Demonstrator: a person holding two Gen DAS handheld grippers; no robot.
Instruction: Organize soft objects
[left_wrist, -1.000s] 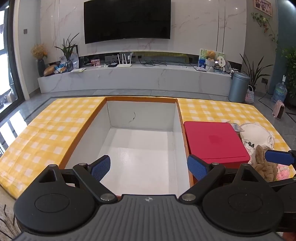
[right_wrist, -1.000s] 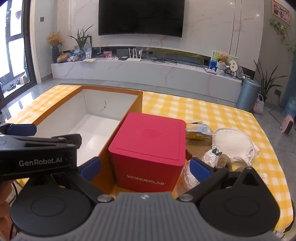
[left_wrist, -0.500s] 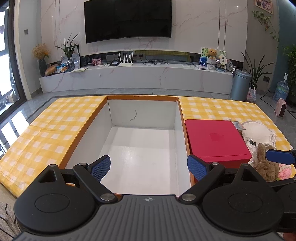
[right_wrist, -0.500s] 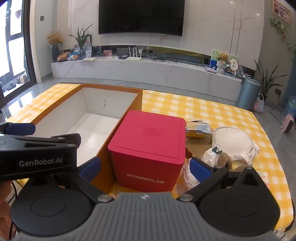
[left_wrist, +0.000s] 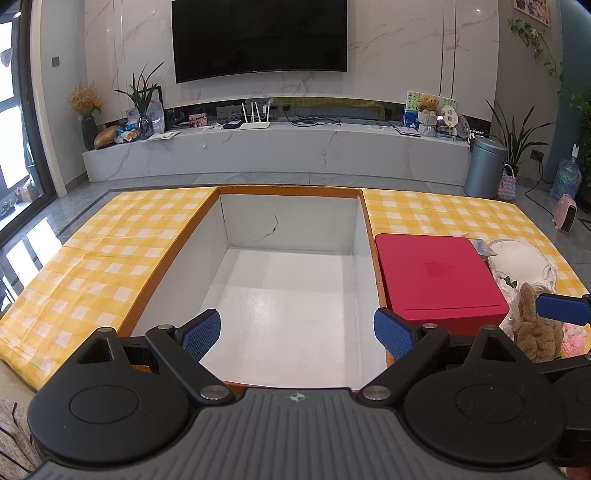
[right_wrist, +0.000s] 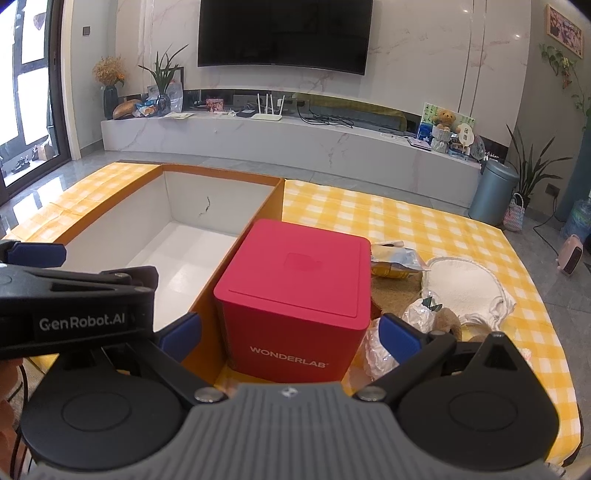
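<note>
Left wrist view: the left gripper (left_wrist: 297, 330) hangs over the near edge of the large white-lined cardboard box with orange rim (left_wrist: 364, 221), jaws spread wide and holding nothing; the box interior shows no contents. The right gripper (right_wrist: 290, 332) is likewise released and empty, poised just before the red cube-shaped WONDERLAB box (right_wrist: 295, 291), which stands touching the white-lined box's right wall on the yellow-checked tablecloth (right_wrist: 406, 221). The soft things lie right of the red box: a brown plush toy (left_wrist: 535, 328), a white round fabric piece (right_wrist: 461, 284), crinkled clear plastic wrapping (right_wrist: 376, 350) and a yellow-blue snack packet (right_wrist: 395, 260). Judgement: sorting has not started. For the first pick, the right gripper should swing right past the red box, descend on the plush body rather than an ear, and close on 1 item only, avoiding the wrapping. The plush sits just right of the right gripper's right finger, near; well apart from the left gripper.
</note>
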